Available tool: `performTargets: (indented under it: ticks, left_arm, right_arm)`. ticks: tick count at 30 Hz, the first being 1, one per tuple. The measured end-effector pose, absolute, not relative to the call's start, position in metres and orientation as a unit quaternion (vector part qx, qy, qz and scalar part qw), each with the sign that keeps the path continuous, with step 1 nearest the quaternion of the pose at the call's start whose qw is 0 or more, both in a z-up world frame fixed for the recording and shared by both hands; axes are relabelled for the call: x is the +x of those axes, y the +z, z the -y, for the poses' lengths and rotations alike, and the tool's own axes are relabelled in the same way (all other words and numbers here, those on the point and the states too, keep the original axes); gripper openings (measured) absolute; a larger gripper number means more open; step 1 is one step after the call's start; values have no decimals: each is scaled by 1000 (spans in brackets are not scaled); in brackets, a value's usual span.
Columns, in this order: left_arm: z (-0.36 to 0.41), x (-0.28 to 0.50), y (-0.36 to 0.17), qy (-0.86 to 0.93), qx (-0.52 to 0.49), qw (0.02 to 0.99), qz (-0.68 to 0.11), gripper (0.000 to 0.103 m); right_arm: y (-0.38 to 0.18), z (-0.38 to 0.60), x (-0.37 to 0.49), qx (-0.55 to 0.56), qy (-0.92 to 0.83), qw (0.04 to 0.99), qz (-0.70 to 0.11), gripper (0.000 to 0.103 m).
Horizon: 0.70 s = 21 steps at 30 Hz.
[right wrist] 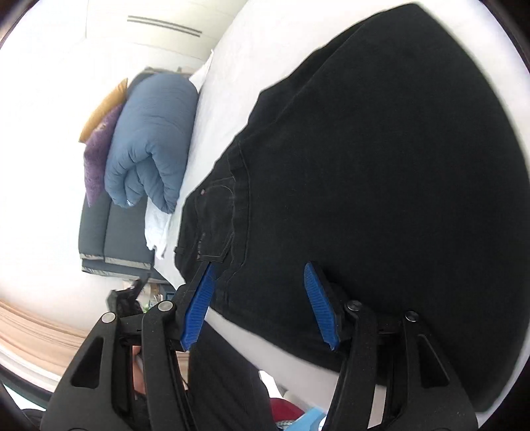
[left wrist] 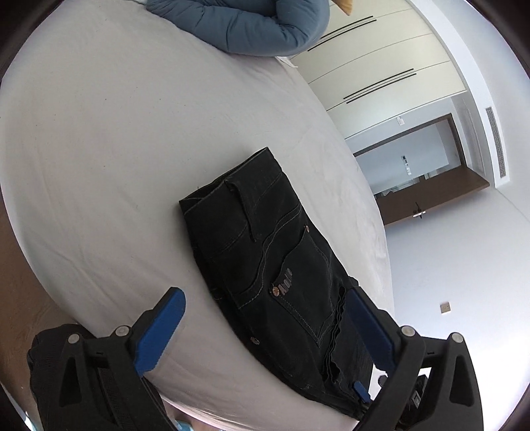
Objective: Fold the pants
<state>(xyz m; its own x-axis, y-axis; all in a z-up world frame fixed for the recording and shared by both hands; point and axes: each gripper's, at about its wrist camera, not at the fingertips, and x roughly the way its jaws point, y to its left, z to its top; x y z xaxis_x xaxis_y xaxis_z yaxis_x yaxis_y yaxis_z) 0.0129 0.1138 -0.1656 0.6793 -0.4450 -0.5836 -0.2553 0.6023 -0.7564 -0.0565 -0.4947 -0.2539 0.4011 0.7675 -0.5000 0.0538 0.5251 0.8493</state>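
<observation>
Already the pants [left wrist: 265, 252] are folded into 1 compact stack on the bed [left wrist: 99, 165]; both grippers, left [left wrist: 261, 328] and right [right wrist: 258, 298], are held apart, nothing clamped.

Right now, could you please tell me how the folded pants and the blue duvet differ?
The pants are black denim, folded flat near the bed's close edge; the blue duvet is puffy, bundled at its far end. The pants show stitching and rivets; the duvet is plain. Both rest on the white bed.
</observation>
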Motion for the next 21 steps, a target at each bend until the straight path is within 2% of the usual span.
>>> performTargets:
  ticks: [4, 11, 16, 17, 18, 21]
  left_arm:
    - [-118, 27, -176, -58, -465, 791, -394, 99]
    - [-134, 38, -214, -66, -577, 726, -367, 98]
    - [-135, 45, -215, -67, -593, 717, -360, 97]
    - [-134, 47, -214, -70, -593, 717, -360, 93]
    - [-132, 49, -214, -73, -594, 715, -362, 84]
    - [-127, 59, -221, -80, -608, 700, -367, 72]
  right_arm:
    - [-238, 516, -75, 445, 256, 725, -460, 57]
    - [-224, 530, -75, 499, 290, 699, -422, 57]
    - [-215, 519, -65, 511, 322, 682, -412, 57]
    - [-212, 516, -62, 510, 326, 681, -413, 57]
    - [-210, 514, -59, 508, 330, 679, -414, 57]
    - [-203, 504, -48, 497, 339, 677, -424, 57]
